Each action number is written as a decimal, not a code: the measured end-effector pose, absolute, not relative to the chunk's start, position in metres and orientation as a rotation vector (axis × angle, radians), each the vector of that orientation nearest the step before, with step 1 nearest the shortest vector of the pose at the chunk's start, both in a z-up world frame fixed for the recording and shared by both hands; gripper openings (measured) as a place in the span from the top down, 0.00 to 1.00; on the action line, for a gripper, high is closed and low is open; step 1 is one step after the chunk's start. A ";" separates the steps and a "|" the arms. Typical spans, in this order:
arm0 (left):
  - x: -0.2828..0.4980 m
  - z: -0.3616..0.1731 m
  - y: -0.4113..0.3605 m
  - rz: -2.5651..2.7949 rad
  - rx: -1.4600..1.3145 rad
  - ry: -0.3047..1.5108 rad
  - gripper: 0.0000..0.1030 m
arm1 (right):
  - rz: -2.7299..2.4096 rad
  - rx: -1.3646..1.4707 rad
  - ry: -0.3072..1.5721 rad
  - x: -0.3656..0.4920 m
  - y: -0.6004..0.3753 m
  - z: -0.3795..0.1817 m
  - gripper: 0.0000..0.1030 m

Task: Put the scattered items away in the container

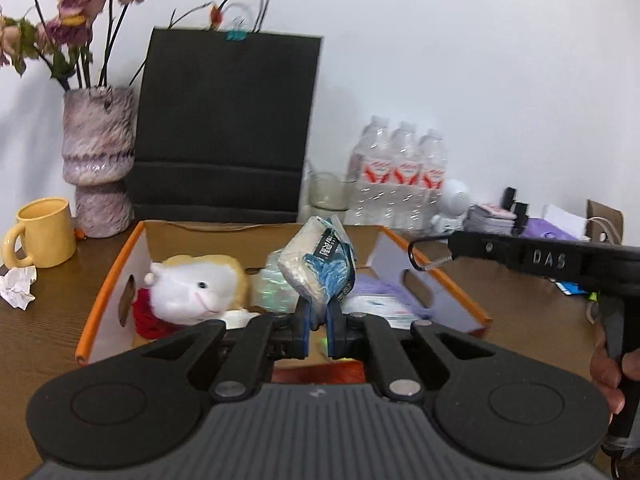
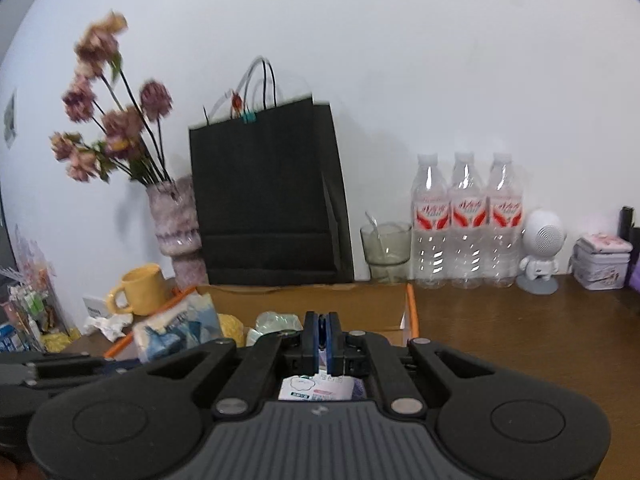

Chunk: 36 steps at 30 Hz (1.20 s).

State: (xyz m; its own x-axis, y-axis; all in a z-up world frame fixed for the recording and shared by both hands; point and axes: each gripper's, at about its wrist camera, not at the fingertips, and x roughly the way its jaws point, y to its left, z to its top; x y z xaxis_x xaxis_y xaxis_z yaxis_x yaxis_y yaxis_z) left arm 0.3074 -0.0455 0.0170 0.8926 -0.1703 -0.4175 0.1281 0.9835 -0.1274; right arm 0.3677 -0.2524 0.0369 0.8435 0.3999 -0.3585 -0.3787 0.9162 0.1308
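Note:
My left gripper [image 1: 318, 308] is shut on a blue-and-white tissue pack [image 1: 320, 260], which it holds tilted above the open cardboard box [image 1: 108, 280] with orange edges. Inside the box lie a white-and-yellow plush toy [image 1: 196, 288], a pale green packet [image 1: 276, 284] and purple-and-white packets [image 1: 384, 300]. My right gripper [image 1: 452, 246] comes in from the right over the box's right wall, shut on a silver carabiner [image 1: 426, 254] that sticks out past its tips. In the right wrist view the right gripper [image 2: 321, 320] has its pads together, the box [image 2: 412, 308] lies below, and the tissue pack [image 2: 176, 332] hangs at the left.
Behind the box stand a black paper bag [image 1: 224, 120], a mottled vase with dried flowers [image 1: 98, 160], a yellow mug [image 1: 40, 232], a glass cup [image 2: 386, 248], three water bottles [image 2: 466, 220], a white figure speaker [image 2: 540, 248] and tins [image 2: 600, 260]. Crumpled paper [image 1: 18, 288] lies at the left.

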 end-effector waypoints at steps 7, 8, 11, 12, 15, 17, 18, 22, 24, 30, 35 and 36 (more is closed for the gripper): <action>0.346 -0.001 -0.029 -0.143 -0.058 0.488 0.74 | 0.404 0.014 0.465 0.411 -0.231 0.012 0.78; 0.348 -0.002 -0.029 -0.131 -0.058 0.485 0.61 | 0.401 0.017 0.475 0.415 -0.231 0.010 0.49; 0.351 -0.003 -0.026 -0.075 -0.055 0.438 0.03 | 0.394 0.001 0.461 0.417 -0.230 0.008 0.11; 0.350 -0.002 -0.027 -0.055 -0.041 0.424 0.01 | 0.397 -0.011 0.461 0.417 -0.229 0.008 0.11; 0.348 -0.001 -0.029 -0.032 -0.017 0.405 0.00 | 0.383 -0.008 0.484 0.418 -0.230 0.008 0.09; 0.350 0.000 -0.029 -0.028 -0.017 0.415 0.00 | 0.374 -0.003 0.502 0.419 -0.231 0.009 0.08; 0.349 0.000 -0.030 -0.030 -0.016 0.418 0.00 | 0.371 0.000 0.506 0.419 -0.231 0.009 0.08; 0.345 0.002 -0.033 -0.036 -0.004 0.412 0.00 | 0.362 0.000 0.511 0.415 -0.232 0.011 0.07; 0.342 0.004 -0.034 -0.039 -0.001 0.408 0.00 | 0.355 0.002 0.506 0.412 -0.234 0.012 0.07; 0.327 0.004 -0.039 -0.040 -0.018 0.405 0.00 | 0.339 0.018 0.477 0.391 -0.245 0.021 0.07; 0.310 -0.001 -0.048 -0.059 -0.016 0.425 0.00 | 0.313 0.010 0.480 0.368 -0.260 0.019 0.06; 0.306 -0.002 -0.050 -0.058 -0.016 0.431 0.00 | 0.305 0.009 0.486 0.363 -0.264 0.018 0.06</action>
